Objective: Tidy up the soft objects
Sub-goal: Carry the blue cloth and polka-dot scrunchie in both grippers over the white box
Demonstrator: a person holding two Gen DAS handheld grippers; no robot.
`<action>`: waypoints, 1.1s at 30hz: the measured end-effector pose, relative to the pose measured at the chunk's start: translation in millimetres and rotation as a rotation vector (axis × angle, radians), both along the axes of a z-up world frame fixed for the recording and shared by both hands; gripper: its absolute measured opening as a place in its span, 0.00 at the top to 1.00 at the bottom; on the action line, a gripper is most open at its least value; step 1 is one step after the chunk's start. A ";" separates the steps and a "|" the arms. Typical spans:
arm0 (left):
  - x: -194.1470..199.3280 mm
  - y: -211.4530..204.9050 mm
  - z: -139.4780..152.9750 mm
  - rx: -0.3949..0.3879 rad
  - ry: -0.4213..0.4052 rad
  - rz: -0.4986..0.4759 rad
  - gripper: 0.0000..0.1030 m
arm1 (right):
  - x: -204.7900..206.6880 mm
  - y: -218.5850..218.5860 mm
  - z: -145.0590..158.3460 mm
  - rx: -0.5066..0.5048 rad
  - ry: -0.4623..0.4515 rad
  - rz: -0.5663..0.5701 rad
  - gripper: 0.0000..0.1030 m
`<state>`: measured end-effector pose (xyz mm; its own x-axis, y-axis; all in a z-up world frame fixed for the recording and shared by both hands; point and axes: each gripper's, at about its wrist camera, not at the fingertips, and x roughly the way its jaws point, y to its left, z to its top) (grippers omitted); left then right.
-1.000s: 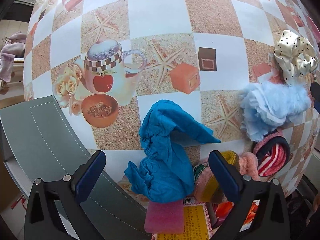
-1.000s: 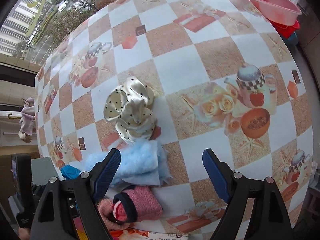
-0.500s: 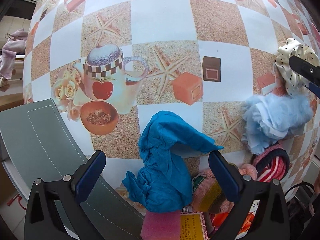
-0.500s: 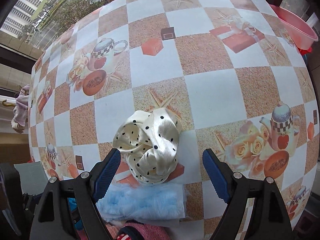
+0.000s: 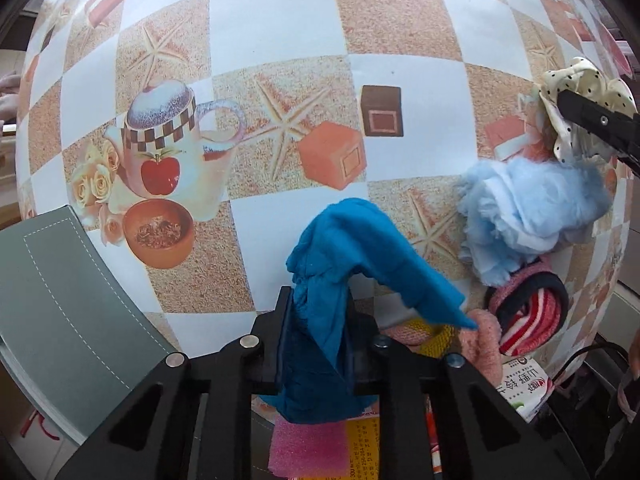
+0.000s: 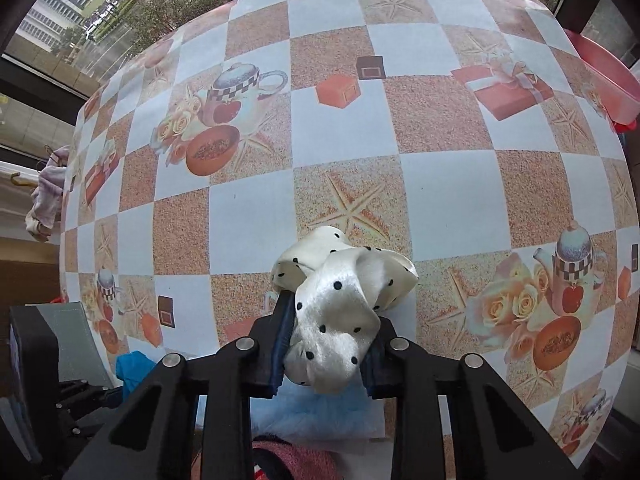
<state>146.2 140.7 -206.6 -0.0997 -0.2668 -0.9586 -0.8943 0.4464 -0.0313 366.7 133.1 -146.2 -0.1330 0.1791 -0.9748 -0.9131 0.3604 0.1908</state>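
Note:
A teal blue cloth lies bunched on the checked tablecloth, and my left gripper has its jaws closing tight on the cloth's lower part, pads pressing it. A cream satin scrunchie with black dots sits between the fingers of my right gripper, whose jaws are closing and squeeze it on both sides. In the left wrist view the same scrunchie shows at the far right. A fluffy light blue piece lies just below it, and a pink striped knit item lies lower still.
A grey stitched mat lies at the table's left edge. A pink sponge and printed packets sit near the front edge, beside a pink and yellow knit piece. A red basin stands beyond the table's far right.
Both grippers went from wide open to closed: the left on the blue cloth, the right on the dotted scrunchie. The right gripper first moved from over the light blue piece to the scrunchie.

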 end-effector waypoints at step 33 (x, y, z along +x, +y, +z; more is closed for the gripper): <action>41.7 -91.0 176.3 0.343 -0.325 -0.311 0.86 | 18.5 -149.3 81.0 0.046 0.038 -0.243 0.70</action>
